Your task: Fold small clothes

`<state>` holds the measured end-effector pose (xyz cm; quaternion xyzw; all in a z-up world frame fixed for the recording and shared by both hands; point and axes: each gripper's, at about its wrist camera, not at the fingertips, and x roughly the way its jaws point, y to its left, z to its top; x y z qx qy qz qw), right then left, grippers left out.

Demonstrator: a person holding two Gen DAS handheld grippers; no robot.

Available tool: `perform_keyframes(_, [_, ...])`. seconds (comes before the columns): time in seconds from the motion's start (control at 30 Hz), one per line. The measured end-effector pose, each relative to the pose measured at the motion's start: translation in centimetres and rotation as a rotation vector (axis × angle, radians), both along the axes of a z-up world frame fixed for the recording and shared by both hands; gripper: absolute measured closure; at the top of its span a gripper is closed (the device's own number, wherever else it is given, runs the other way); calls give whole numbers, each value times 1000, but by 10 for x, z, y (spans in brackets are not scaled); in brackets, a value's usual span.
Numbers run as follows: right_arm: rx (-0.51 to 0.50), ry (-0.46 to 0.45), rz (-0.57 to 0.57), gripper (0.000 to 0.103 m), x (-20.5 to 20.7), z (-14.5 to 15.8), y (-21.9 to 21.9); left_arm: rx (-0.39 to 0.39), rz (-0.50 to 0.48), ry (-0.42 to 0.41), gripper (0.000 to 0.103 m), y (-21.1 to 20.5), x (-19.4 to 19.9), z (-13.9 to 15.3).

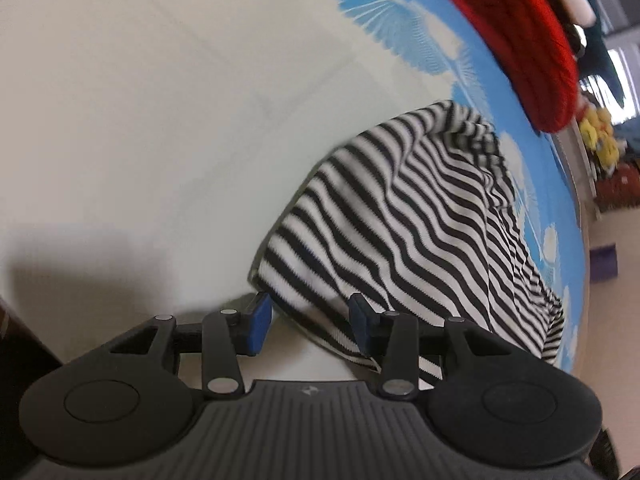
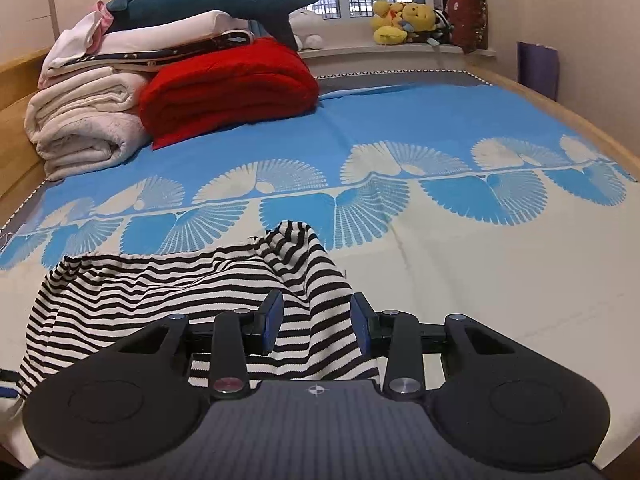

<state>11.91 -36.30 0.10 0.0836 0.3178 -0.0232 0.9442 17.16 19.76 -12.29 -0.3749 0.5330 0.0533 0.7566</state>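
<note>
Right, both tools are spread with cloth between the pads, no pinch visible: left tool (image 1: 310,326) sits over the hem of the striped top (image 1: 404,216), right tool (image 2: 316,328) straddles a raised fold of the top (image 2: 160,292). The top lies rumpled on the bed (image 2: 480,248), on the white part of the sheet. Behind: red blanket (image 2: 232,88), white bedding stack (image 2: 84,120), plush toys (image 2: 400,20) on the windowsill.
</note>
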Motion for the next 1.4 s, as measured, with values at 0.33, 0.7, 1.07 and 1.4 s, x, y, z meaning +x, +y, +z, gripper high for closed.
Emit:
perform_keyframes(0.33, [-61,-48,-5,64,-4,8,7,36,65,15,54,-5,11,-6])
perform_keyframes(0.7, [-49,-19,-71,64,-3,3,-5,115,27,-17,63,-20,19,-4])
perform_keyframes(1.07, [-38,-7,-126,64,-1,0,-11,147,-41,-159,94,-16,12,22])
perform_keyframes(1.4, [-14,-30,-153,65,6,6,-9,318,-82,-150,94,-21,2,38])
